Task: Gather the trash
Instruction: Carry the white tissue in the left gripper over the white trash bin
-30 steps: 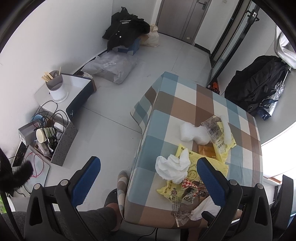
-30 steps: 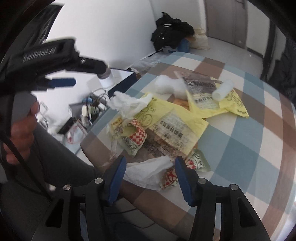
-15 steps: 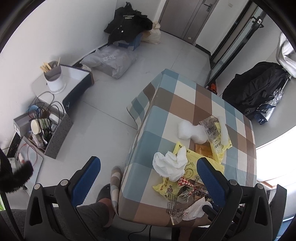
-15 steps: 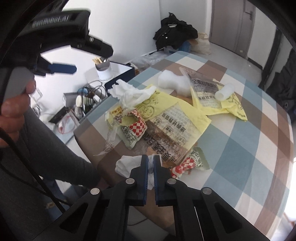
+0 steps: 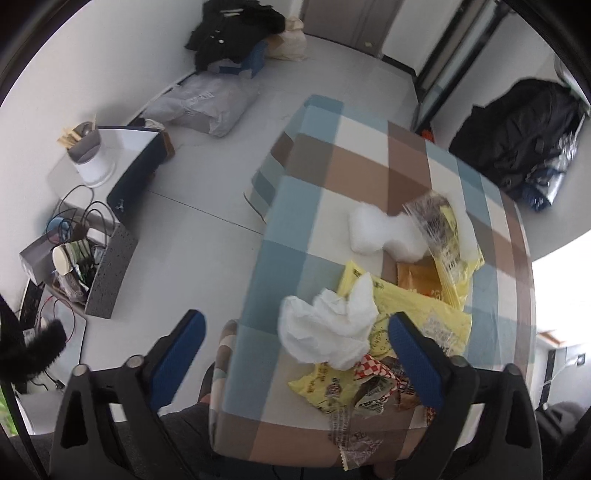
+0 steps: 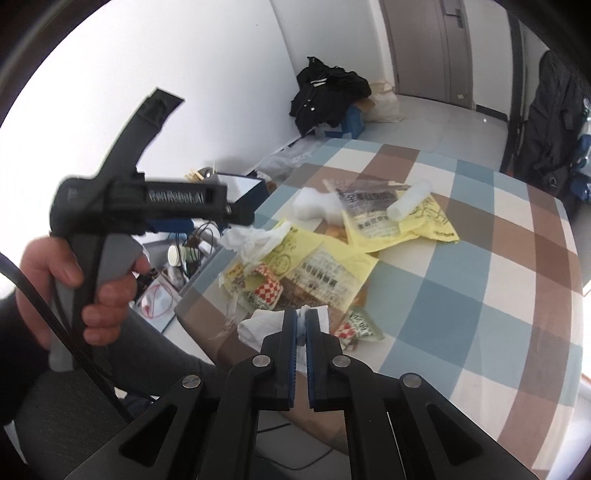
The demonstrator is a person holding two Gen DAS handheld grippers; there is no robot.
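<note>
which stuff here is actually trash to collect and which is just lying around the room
Part of the job:
- white tissue pinched in the right gripper
- crumpled tissue, below the open left gripper
- yellow wrappers
- red-checked packets
- white foam piece
- white tube

Just lying about:
- black clothes
- black backpack
- utensil holder
- checked tablecloth

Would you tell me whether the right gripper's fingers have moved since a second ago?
Yes. The right gripper has closed from wide open onto the white tissue at the near edge of the checked table; its base has hardly shifted.
</note>
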